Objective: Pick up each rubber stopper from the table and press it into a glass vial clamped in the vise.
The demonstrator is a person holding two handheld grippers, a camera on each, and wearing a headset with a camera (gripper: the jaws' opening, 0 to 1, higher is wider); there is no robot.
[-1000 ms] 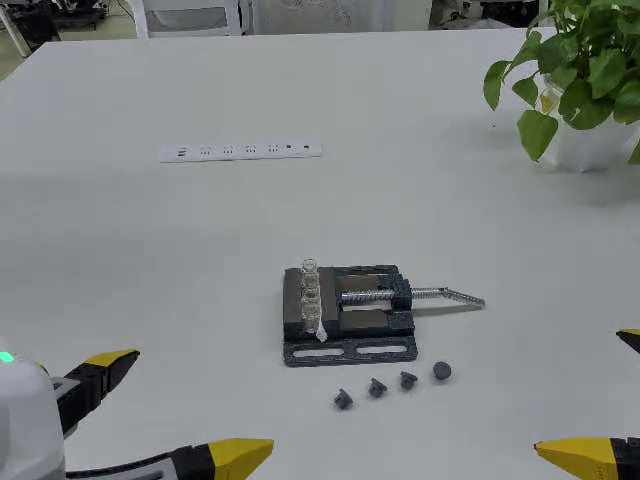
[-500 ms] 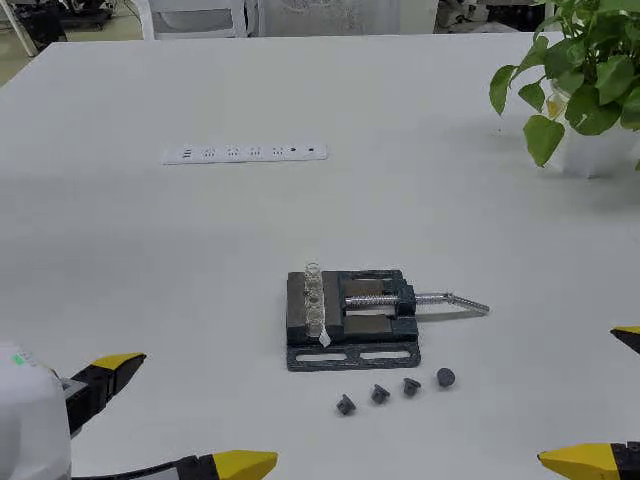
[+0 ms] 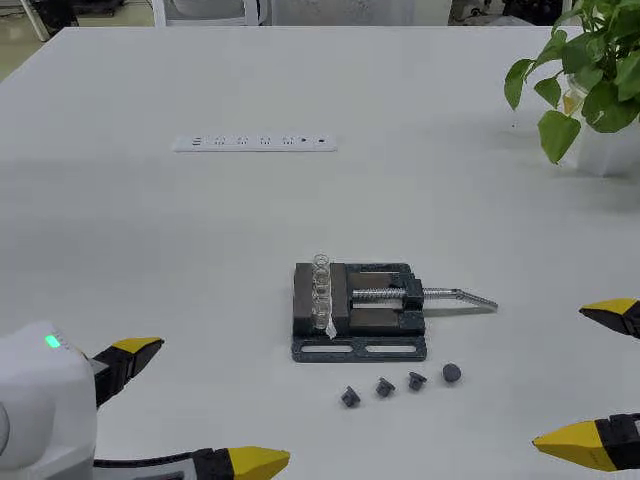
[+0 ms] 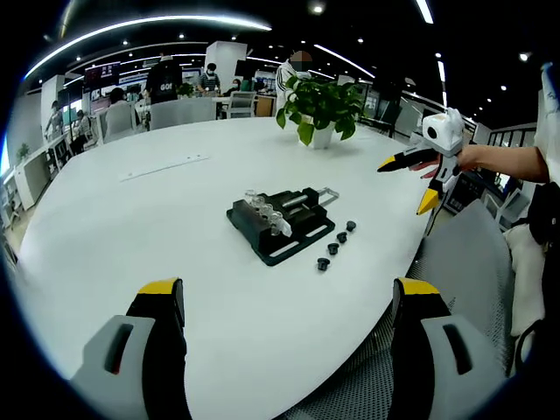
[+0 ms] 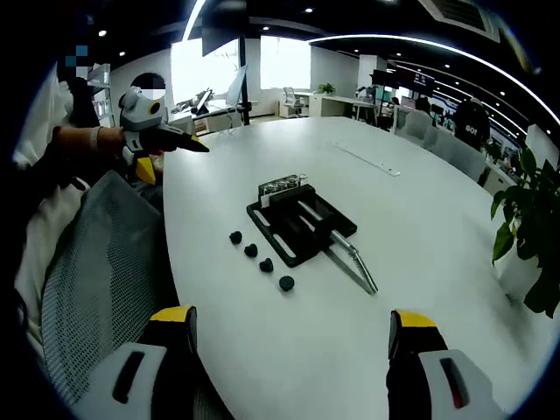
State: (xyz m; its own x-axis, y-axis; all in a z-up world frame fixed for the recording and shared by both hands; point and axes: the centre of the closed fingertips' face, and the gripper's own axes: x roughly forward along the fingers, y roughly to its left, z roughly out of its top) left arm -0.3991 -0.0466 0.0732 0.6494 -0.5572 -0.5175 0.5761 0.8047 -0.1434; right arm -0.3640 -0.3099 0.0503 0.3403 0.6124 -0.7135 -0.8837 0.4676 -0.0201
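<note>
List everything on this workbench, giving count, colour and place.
White table: one, under everything.
Black metal vise: one, table centre.
Clear glass vials: short row, count unclear, clamped in the vise.
Dark grey rubber stoppers: four, in a row in front of the vise.
White power strip: one, far side.
Green potted plant: one, far right corner.
Left gripper: one, yellow-tipped, open, near left.
Right gripper: one, yellow-tipped, open, near right.

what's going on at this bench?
A person holds the left gripper and right gripper open at the near side of the table, neither touching anything. Glass vials stand clamped in the vise mid-table. Four rubber stoppers lie loose in a row in front of it, none picked up yet.
</note>
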